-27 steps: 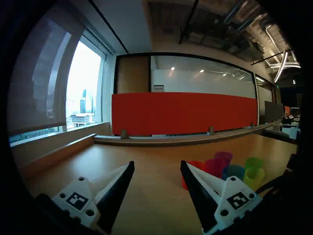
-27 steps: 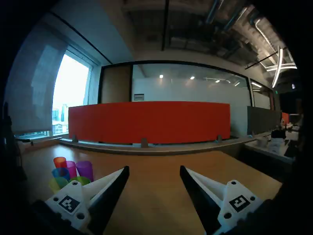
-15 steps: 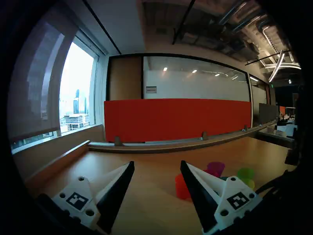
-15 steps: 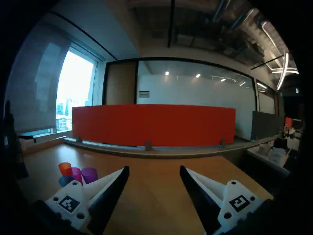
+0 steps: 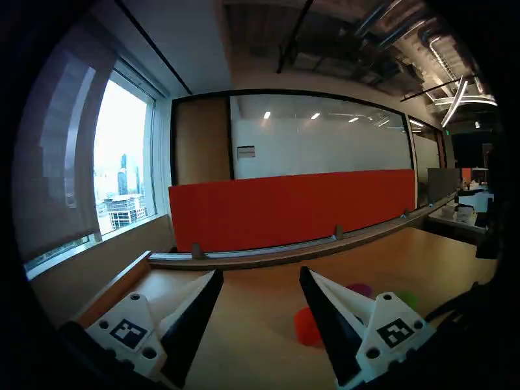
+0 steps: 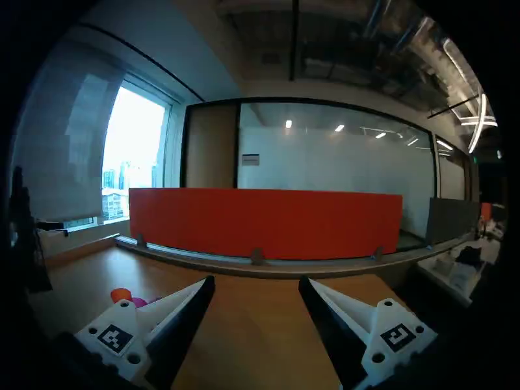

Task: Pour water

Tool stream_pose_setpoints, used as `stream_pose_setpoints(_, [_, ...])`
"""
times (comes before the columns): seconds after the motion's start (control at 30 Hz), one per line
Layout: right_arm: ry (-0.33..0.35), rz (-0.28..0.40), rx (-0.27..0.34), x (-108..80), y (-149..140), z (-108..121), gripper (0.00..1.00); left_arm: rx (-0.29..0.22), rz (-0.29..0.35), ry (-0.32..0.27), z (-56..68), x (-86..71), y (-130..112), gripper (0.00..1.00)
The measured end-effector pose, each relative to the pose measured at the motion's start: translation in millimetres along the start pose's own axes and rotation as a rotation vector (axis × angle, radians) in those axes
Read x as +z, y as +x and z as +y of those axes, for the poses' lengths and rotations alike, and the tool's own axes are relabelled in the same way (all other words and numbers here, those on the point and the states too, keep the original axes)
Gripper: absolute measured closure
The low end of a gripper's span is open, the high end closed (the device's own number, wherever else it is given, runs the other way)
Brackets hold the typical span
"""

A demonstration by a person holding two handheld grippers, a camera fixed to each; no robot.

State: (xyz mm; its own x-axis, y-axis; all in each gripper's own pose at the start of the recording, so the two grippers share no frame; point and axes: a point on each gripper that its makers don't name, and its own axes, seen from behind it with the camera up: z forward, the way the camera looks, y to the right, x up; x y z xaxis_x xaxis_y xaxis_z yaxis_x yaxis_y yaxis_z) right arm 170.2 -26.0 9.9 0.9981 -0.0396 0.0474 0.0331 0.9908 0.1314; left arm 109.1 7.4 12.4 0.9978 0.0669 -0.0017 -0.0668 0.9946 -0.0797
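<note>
Plastic cups (image 5: pixel 305 326) stand clustered on the wooden desk (image 5: pixel 260 312), partly hidden behind a finger of the left gripper (image 5: pixel 260 271). It and the right gripper (image 6: pixel 257 279) both gape wide, holding nothing. Pouring looks not yet begun, since no cup is grasped.

Daylight floods in through the window (image 5: pixel 120 188); a red divider (image 5: pixel 292 207) runs along the wooden desk (image 5: pixel 260 315), glass wall (image 5: pixel 318 143) behind it.

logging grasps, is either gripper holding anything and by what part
Nothing is held: the left gripper and right gripper are both open and empty.
</note>
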Motion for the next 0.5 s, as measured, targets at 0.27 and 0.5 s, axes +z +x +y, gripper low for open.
stream_pose_setpoints(0.27, [0.023,-0.003,-0.014,-1.4,17,-1,0.0,-0.013,0.004,-0.032,2.8,4.5,28,0.13])
stream_pose_setpoints(0.5, [0.095,-0.019,-0.002,-4.3,18,-15,0.0,-0.012,-0.016,-0.106,19.4,4.4,31,0.13])
